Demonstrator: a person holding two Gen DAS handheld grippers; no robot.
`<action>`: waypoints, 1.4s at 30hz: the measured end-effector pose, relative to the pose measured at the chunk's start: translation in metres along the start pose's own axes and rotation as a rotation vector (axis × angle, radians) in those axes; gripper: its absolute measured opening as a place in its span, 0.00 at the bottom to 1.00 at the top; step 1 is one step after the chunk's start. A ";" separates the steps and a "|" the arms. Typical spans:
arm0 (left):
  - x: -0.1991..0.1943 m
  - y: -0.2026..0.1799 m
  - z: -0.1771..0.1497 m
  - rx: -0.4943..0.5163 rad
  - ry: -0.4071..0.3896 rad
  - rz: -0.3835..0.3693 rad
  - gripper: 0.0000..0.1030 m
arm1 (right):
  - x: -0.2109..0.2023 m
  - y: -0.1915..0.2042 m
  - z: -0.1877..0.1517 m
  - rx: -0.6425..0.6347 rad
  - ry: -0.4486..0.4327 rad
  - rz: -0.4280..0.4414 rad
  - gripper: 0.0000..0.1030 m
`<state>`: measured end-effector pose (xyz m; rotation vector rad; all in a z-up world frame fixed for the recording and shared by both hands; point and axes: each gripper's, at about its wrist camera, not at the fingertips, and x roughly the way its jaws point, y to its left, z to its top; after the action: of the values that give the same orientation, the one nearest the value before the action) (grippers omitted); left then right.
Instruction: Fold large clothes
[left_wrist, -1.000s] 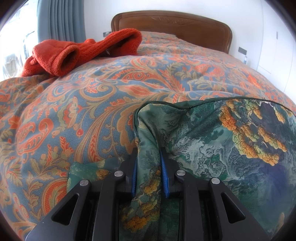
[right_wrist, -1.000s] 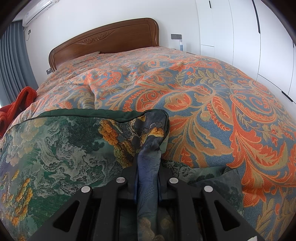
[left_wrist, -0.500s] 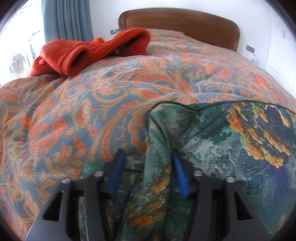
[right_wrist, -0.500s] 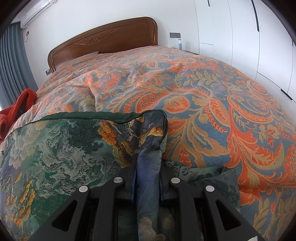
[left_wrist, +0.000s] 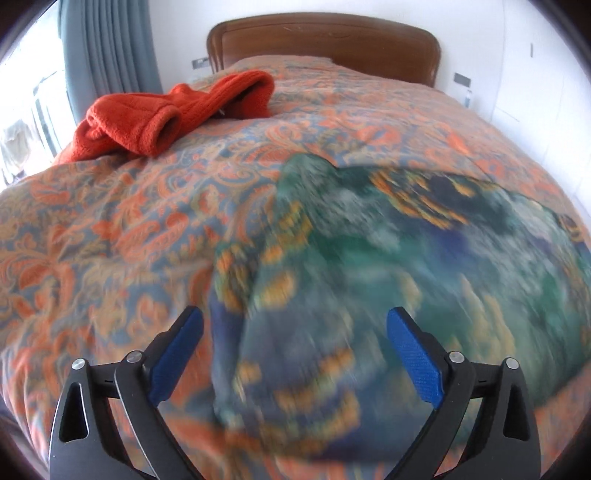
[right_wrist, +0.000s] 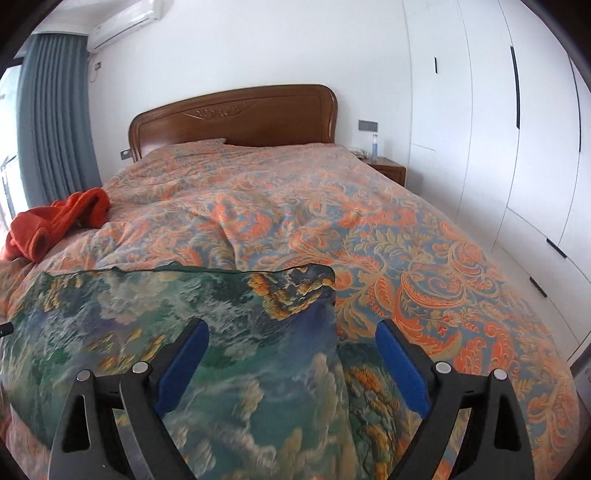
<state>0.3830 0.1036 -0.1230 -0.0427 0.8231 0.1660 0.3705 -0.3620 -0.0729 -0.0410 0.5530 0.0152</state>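
Observation:
A large green and blue garment with orange cloud prints (left_wrist: 388, 258) (right_wrist: 184, 325) lies folded on the bed, its far fold edge running straight across. My left gripper (left_wrist: 295, 321) hovers above its left corner, jaws opening wide, blue pads clear of the cloth. My right gripper (right_wrist: 291, 332) hangs over the right corner, jaws also opening, nothing pinched between the pads. The left wrist view is blurred by motion.
An orange knitted sweater (left_wrist: 166, 110) (right_wrist: 55, 221) lies bunched at the bed's far left. The paisley bedspread (right_wrist: 369, 229) stretches to a wooden headboard (right_wrist: 236, 114). White wardrobe doors (right_wrist: 517, 129) line the right; a nightstand (right_wrist: 388, 170) and grey curtain (right_wrist: 55, 122) stand beyond.
Both grippers have let go of the garment corners they pinched and spread wide. Both have risen and drawn back, so more of the bed and room shows.

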 end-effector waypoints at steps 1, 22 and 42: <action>-0.007 -0.003 -0.010 0.005 0.002 -0.012 0.99 | -0.014 0.004 -0.007 -0.023 -0.012 0.008 0.91; 0.026 -0.056 -0.092 0.030 0.203 -0.056 1.00 | -0.142 0.043 -0.134 0.088 0.010 0.011 0.91; -0.048 -0.098 0.008 0.174 0.067 -0.248 0.99 | -0.140 0.033 -0.157 0.105 0.021 0.054 0.91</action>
<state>0.3726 0.0017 -0.0850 0.0140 0.8885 -0.1417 0.1680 -0.3359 -0.1338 0.0766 0.5754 0.0385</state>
